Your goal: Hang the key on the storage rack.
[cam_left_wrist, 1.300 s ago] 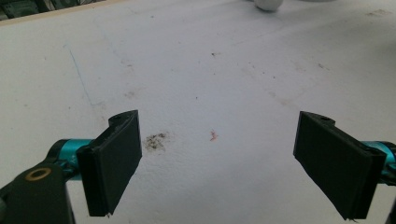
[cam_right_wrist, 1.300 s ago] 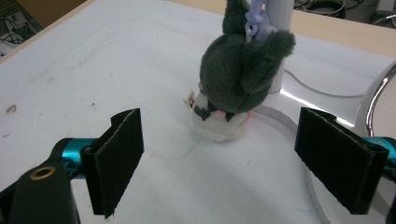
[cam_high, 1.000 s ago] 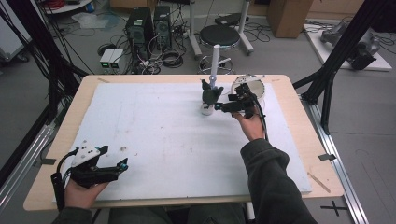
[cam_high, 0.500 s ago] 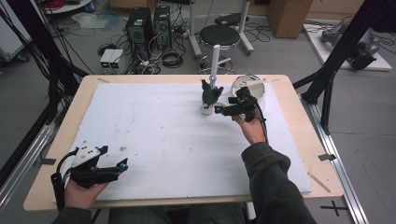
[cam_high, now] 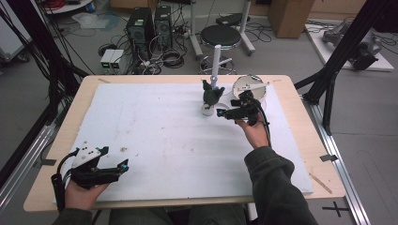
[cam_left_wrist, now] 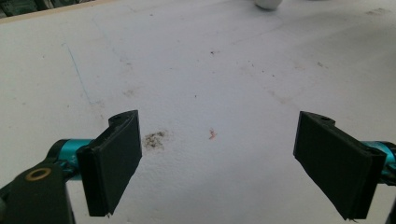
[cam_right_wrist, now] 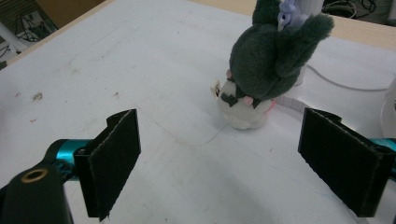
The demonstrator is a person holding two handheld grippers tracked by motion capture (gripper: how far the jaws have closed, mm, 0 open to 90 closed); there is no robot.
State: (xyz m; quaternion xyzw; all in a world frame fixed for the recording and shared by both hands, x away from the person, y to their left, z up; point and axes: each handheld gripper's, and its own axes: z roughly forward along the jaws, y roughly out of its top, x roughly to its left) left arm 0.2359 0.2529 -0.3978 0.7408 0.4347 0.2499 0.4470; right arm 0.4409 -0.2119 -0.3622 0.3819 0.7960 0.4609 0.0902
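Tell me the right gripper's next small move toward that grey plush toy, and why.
Probably ease the right gripper forward until its jaws flank the grey plush toy, then close. The jaws stand wide open with nothing between them, and the toy sits just ahead, apart from both pads. A white post and a cable stand close behind it, so advance gently.

One plush toy (cam_high: 210, 96) stands on the white board (cam_high: 155, 136); one white bowl (cam_high: 248, 86) sits just right of the toy; one white upright tube (cam_high: 215, 65) rises just behind the toy; two grippers: the right gripper (cam_high: 220, 113) beside the toy, the left gripper (cam_high: 124, 165) well apart from it.
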